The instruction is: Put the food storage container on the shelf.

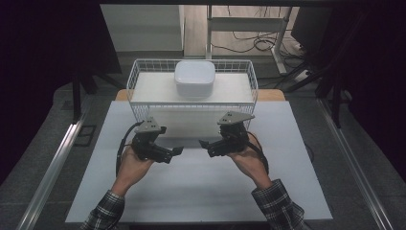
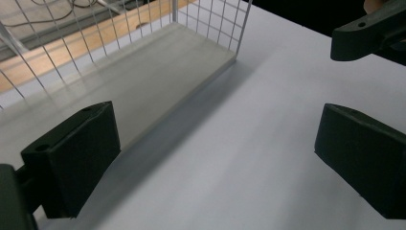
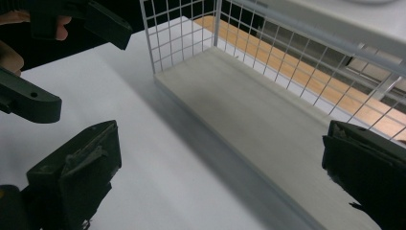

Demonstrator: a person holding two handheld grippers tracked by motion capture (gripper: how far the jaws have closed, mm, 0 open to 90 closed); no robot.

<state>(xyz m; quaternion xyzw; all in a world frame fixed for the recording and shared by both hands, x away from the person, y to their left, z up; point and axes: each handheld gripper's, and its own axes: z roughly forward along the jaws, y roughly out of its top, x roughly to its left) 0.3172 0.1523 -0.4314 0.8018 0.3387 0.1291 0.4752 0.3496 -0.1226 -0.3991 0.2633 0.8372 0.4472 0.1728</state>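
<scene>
**High view: 2 spread grippers held apart before a wire rack**

High view showed a white board (image 1: 201,191) lying on the table, with a white wire rack (image 1: 136,79) standing at its far side. The rack had 2 levels: a pale lower shelf (image 1: 182,127) open toward the person, and an upper shelf (image 1: 153,88) inside a wire rim. A white, rounded, square container (image 1: 194,78) sat on the upper shelf, near its middle and toward the back.

Both hands came in from the bottom in plaid sleeves (image 1: 280,206). The left gripper (image 1: 176,152) was held over the board just in front of the rack's left half, and the right gripper (image 1: 205,146) just in front of its right half. Their tips pointed toward each other, near but apart.

Left gripper view showed its 2 black jaws spread wide with bare board between them, pinching nothing. The lower shelf (image 2: 143,81) lay ahead and a jaw of the other gripper (image 2: 368,33) showed at the upper right.

Right gripper view likewise showed its jaws spread wide and holding nothing, with the lower shelf (image 3: 249,110) between them. The other gripper (image 3: 67,36) and its fingers (image 3: 12,19) showed at the upper left.
</scene>
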